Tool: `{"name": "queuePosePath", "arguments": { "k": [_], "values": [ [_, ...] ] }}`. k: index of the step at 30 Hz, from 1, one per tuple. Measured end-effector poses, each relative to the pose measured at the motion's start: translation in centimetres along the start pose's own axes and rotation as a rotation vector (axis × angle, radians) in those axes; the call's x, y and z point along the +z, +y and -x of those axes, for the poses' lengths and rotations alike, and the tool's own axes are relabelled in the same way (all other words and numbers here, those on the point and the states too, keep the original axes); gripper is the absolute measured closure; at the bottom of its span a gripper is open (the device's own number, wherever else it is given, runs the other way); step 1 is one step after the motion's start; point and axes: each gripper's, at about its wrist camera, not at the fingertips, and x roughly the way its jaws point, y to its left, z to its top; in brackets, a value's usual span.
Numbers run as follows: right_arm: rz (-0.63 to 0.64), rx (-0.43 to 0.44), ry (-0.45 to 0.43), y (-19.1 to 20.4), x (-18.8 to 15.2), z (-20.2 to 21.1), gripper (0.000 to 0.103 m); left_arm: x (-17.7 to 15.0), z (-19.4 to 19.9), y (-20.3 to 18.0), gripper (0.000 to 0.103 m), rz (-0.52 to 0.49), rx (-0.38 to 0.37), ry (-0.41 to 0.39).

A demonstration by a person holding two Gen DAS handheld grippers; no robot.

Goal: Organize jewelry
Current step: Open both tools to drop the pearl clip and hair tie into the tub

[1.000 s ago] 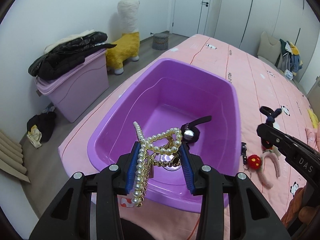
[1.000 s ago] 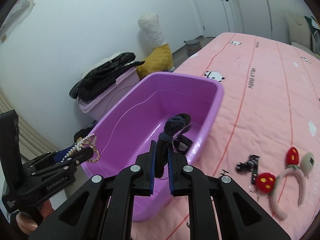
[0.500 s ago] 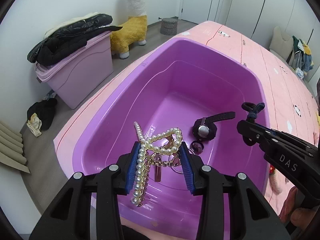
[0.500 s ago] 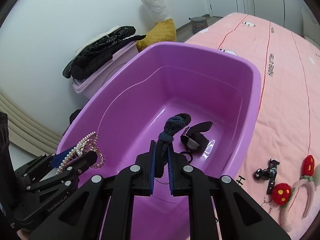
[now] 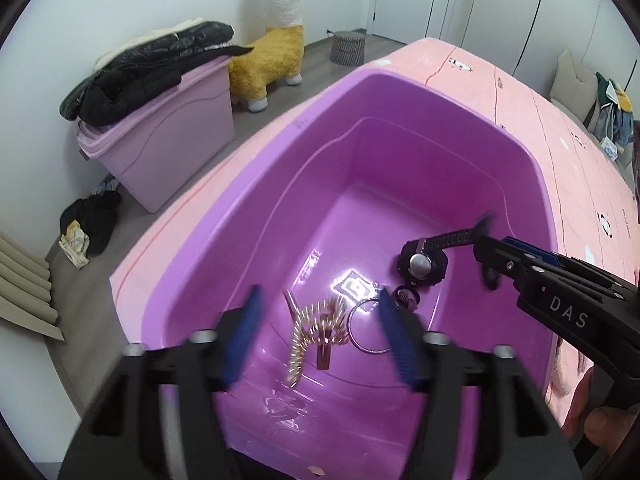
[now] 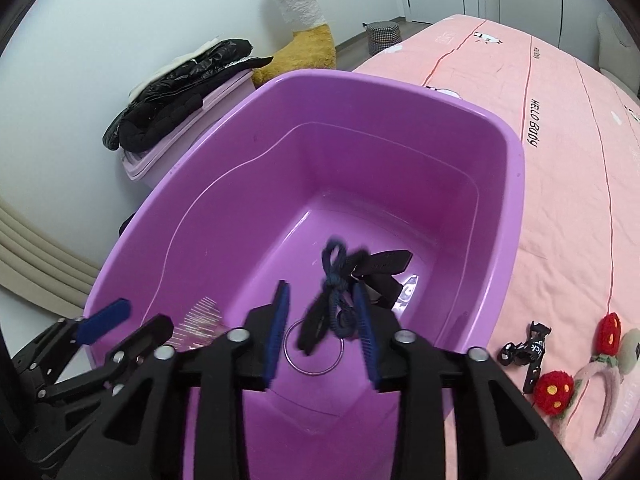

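Note:
A purple plastic tub sits on the pink bed; it also shows in the right wrist view. My left gripper is open above the tub's near end, and the pearl and gold necklaces are blurred, dropping free between its fingers. My right gripper is open over the tub, and the dark blue hair tie falls loose between its fingers. A black watch and a metal bangle lie on the tub floor.
A red-and-pink mushroom headband and a black strap lie on the pink bedspread right of the tub. A lilac storage box with a black jacket and a yellow alpaca toy stand on the floor.
Both grippers moved further over the tub and opened. The necklaces left the left gripper and the hair tie left the right gripper; both are dropping into the tub.

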Motion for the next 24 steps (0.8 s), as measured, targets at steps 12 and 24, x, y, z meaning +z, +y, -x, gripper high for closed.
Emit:
{"name": "queuePosePath", "arguments": {
  "k": [12,24],
  "values": [
    [-0.017,-0.023,-0.02,-0.7,0.0,1.1,0.049,0.0,1.2,0.8,0.021,0.026,0.001,-0.018],
    [-0.025,-0.019,-0.038,-0.4,-1.1,3.1,0.049,-0.5,3.1,0.9,0.021,0.027,0.002,-0.043]
  ]
}}
